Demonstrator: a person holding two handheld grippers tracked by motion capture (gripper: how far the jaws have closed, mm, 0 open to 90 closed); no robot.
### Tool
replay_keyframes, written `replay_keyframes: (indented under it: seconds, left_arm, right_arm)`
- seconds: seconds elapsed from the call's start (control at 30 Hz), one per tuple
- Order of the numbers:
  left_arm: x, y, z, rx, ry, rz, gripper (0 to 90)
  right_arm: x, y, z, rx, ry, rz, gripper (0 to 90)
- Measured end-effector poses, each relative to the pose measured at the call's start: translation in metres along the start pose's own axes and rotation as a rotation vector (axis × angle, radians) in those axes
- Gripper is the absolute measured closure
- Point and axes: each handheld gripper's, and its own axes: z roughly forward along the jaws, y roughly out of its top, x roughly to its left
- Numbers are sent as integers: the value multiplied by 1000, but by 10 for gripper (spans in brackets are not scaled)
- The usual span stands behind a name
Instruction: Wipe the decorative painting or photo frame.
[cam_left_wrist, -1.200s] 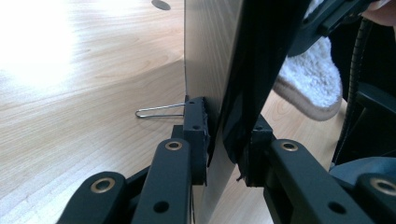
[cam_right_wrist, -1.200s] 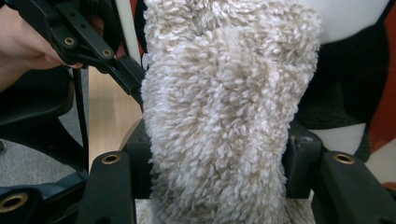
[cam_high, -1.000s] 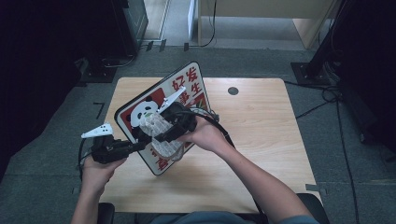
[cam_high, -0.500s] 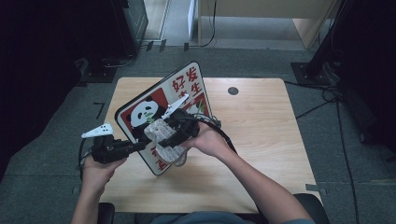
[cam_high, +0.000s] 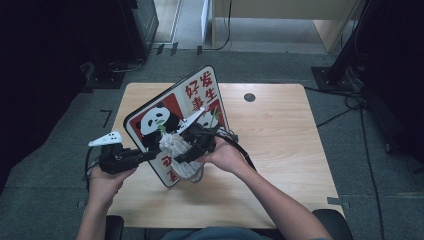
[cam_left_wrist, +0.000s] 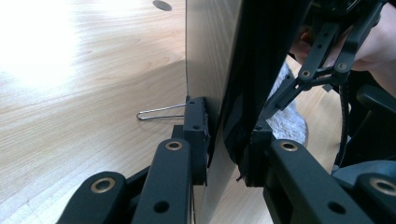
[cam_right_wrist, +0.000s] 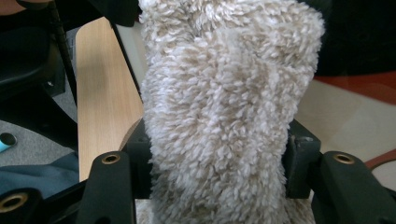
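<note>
left claw (cam_high: 150, 156): clamped on the lower edge of the panda sign (cam_high: 165, 112), propping it tilted on the counter (cam_high: 280, 150)
right claw (cam_right_wrist: 212, 154): gripping the fluffy cloth (cam_right_wrist: 219, 93)
cloth vs sign: pressed against the printed face, low, just right of the left claw

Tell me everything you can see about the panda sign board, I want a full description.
The panda sign board is a flat rectangular panel with rounded corners, a dark border, a cartoon panda on red and large red characters on a pale field. It stands tilted on one lower corner on the wooden table. The left tongs clamp its lower edge, one jaw on each face; its back looks plain grey. The right tongs press a fluffy cream cloth against its printed face. A thin wire stand projects behind.
</note>
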Motion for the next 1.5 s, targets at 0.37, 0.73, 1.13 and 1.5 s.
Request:
replay_keyframes:
  seconds: [0.37, 0.73, 1.13, 1.5]
  left_arm:
    - [2, 1, 1, 1, 3, -1, 773]
    - [1, 1, 2, 3, -2, -8, 770]
    - [2, 1, 2, 6, -9, -9, 768]
    - [3, 1, 2, 5, -13, -18, 764]
  right_arm:
    - [-3, -12, 10, 1, 18, 27, 441]
    - [-5, -25, 22, 17, 36, 45, 440]
    - [-6, -38, 33, 40, 48, 52, 440]
    - [-7, -56, 50, 61, 59, 55, 439]
